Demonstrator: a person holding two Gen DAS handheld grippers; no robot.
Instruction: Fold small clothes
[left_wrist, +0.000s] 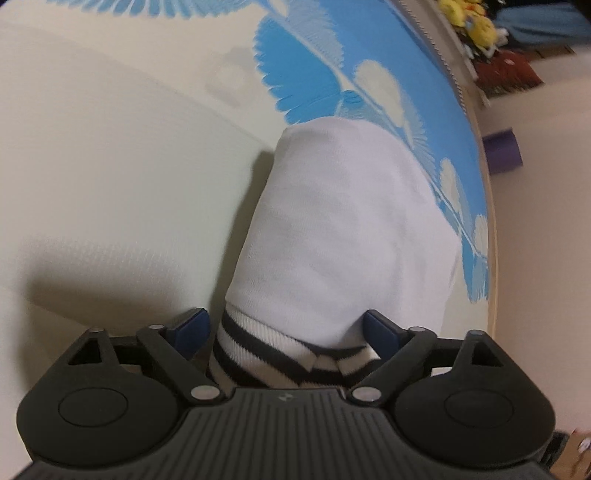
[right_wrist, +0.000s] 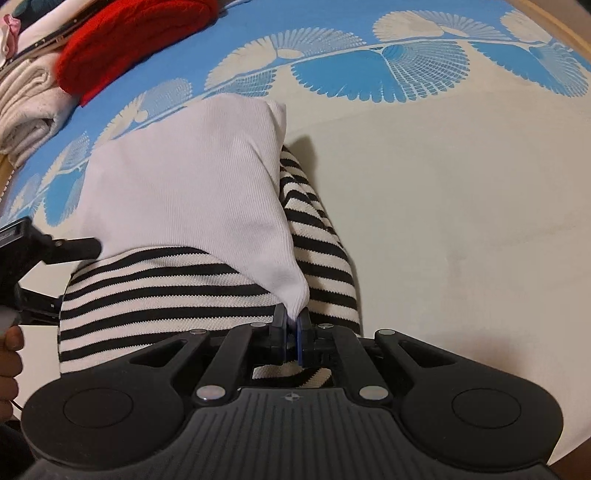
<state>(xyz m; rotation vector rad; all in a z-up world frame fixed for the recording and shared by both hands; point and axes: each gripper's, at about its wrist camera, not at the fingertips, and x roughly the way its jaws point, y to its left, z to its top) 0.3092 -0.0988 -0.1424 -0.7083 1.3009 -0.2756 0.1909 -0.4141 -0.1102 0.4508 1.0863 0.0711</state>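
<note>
In the left wrist view, the left gripper (left_wrist: 284, 332) is being held spread, its blue pads either side of the striped garment (left_wrist: 280, 362) on the blue-patterned cloth (left_wrist: 306, 62); nothing is being pinched, so this side is likely being left free to sag or slide.

In the right wrist view, the right gripper (right_wrist: 291, 332) is being pressed together on a corner of the white layer (right_wrist: 184, 177). So small a bite is at risk of slipping. Only here are the stacked clothes (right_wrist: 26, 96) and red knit (right_wrist: 125, 40) being shown.

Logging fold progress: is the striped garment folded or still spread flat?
Partly folded: its white panel is doubled over the striped garment, a corner pinched by the right gripper.
</note>
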